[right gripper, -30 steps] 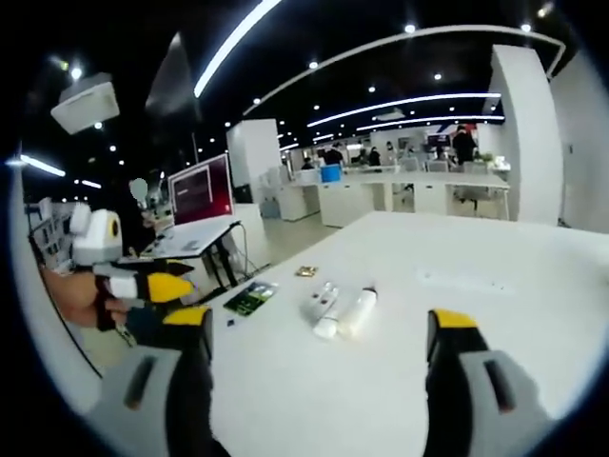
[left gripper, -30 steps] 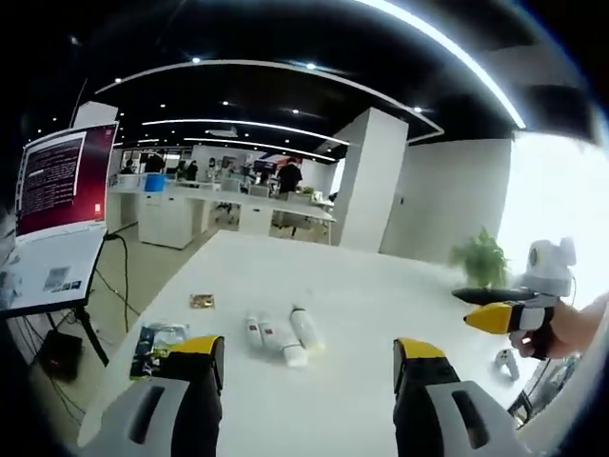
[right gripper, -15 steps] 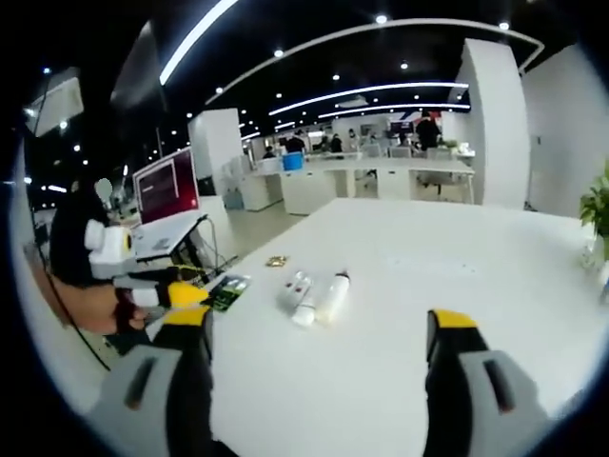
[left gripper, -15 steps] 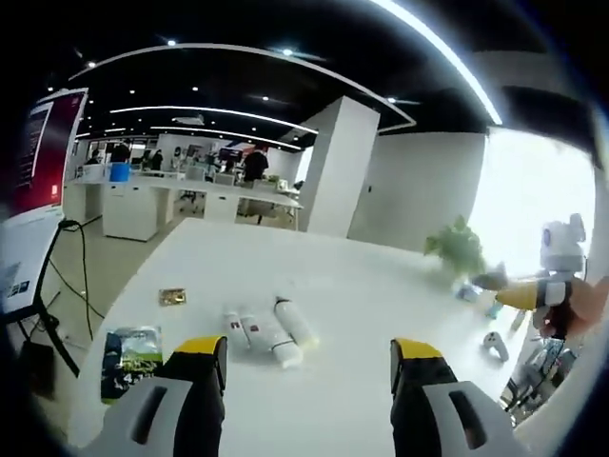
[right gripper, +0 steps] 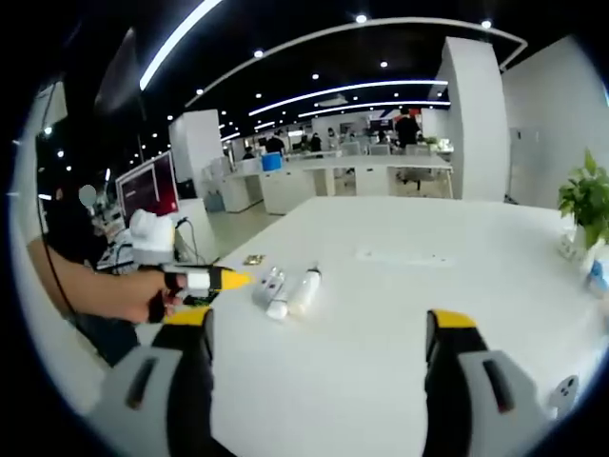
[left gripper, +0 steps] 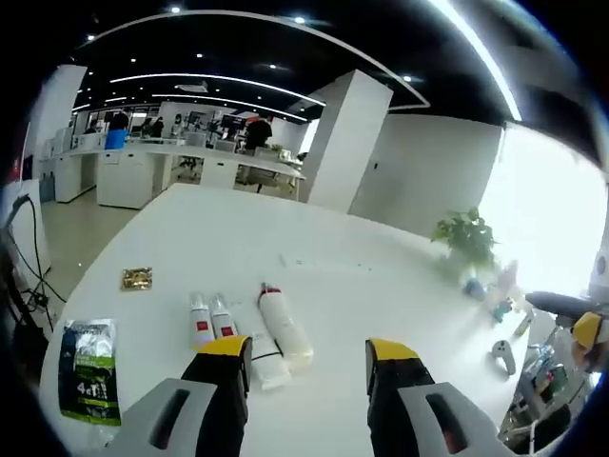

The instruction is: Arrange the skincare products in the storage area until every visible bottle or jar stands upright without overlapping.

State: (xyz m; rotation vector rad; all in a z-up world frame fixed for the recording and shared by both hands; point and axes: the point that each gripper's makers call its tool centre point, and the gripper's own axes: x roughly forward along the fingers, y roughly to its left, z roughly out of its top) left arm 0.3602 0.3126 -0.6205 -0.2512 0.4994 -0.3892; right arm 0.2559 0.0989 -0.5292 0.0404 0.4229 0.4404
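In the left gripper view, the left gripper (left gripper: pixel 308 357) has jaws apart, above the white table (left gripper: pixel 381 286); the skincare tubes (left gripper: pixel 249 328) lie flat together just beyond; their labels are unreadable. A green packet (left gripper: pixel 88 369) reads "4+1". In the right gripper view, the right gripper (right gripper: pixel 319 338) is likewise spread; the tubes (right gripper: pixel 287 291) lie well ahead.

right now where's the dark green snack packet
In the left gripper view, the dark green snack packet lies flat at the white table's near-left edge, left of the lying white tubes, with a small gold sachet beyond it.
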